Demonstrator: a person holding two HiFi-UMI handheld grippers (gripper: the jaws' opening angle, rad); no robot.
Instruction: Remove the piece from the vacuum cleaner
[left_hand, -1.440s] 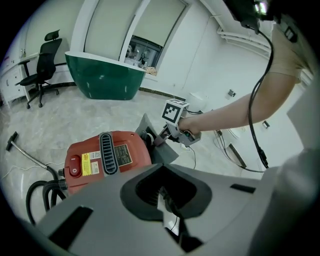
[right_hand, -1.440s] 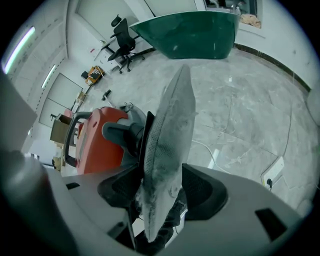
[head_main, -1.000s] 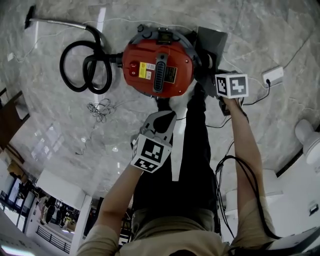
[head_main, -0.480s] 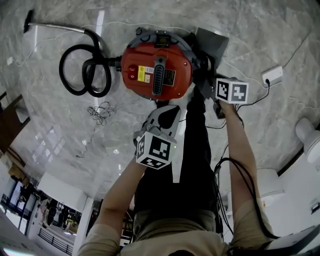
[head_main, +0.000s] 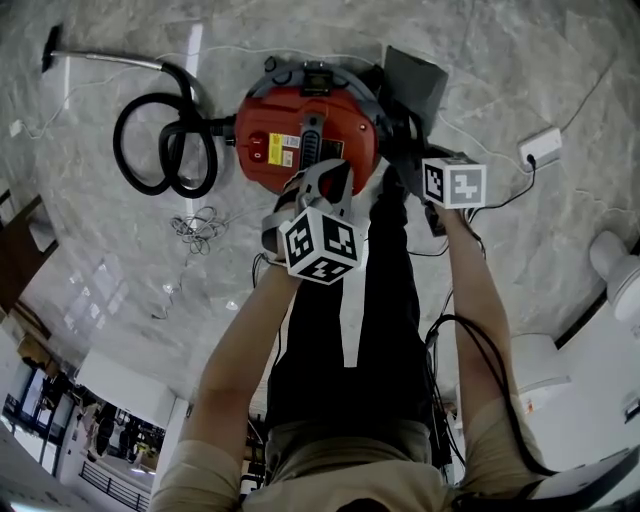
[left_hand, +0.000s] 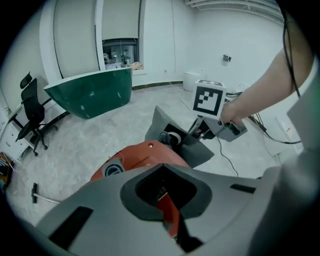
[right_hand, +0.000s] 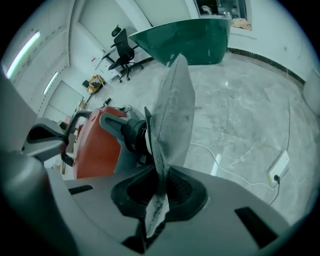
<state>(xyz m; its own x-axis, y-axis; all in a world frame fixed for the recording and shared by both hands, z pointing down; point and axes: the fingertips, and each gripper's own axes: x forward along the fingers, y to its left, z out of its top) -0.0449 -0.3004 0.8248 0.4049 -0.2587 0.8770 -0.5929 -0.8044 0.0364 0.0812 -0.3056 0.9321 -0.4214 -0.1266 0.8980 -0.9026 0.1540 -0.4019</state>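
Observation:
A red drum vacuum cleaner (head_main: 290, 125) stands on the marble floor, its black hose (head_main: 160, 145) coiled to the left. A grey fabric dust bag (head_main: 412, 85) hangs off the black inlet (right_hand: 131, 134) on the vacuum's right side. My right gripper (head_main: 418, 160) is shut on the lower edge of the dust bag (right_hand: 171, 115); its jaws have just been closing with that edge between them. My left gripper (head_main: 325, 185) hovers over the near rim of the red lid (left_hand: 145, 157), its jaws together with nothing between them.
A loose cord (head_main: 200, 220) lies left of the person's legs (head_main: 375, 320). A white plug box (head_main: 540, 148) with its cable is at right, near a white fixture (head_main: 615, 265). A green counter (left_hand: 92, 92) and an office chair (left_hand: 30, 112) stand further off.
My left gripper has moved away from the body to the vacuum and now sits over the lid's near edge, its marker cube rolled. The right gripper has kept still at the bag.

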